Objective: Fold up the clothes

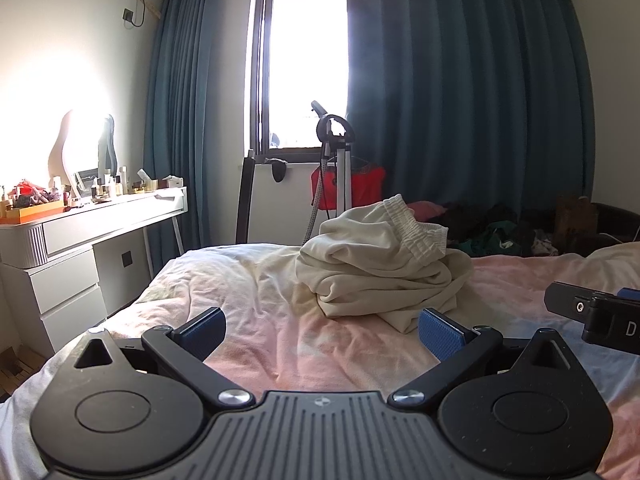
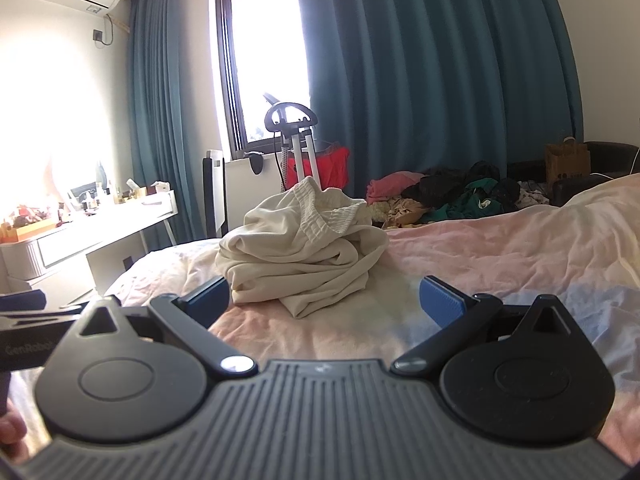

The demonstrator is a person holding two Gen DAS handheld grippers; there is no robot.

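A cream garment with an elastic waistband (image 1: 380, 264) lies crumpled in a heap on the pink bed sheet (image 1: 280, 340); it also shows in the right wrist view (image 2: 304, 256). My left gripper (image 1: 322, 330) is open and empty, low over the sheet just in front of the heap. My right gripper (image 2: 324, 300) is open and empty, also just short of the heap. The right gripper's body shows at the right edge of the left wrist view (image 1: 592, 316).
A white dressing table (image 1: 92, 232) with bottles stands left of the bed. A garment steamer stand (image 1: 334, 160) and blue curtains (image 1: 460, 100) are behind it. A pile of dark and coloured clothes (image 2: 460, 196) lies at the far right, by a paper bag (image 2: 568, 160).
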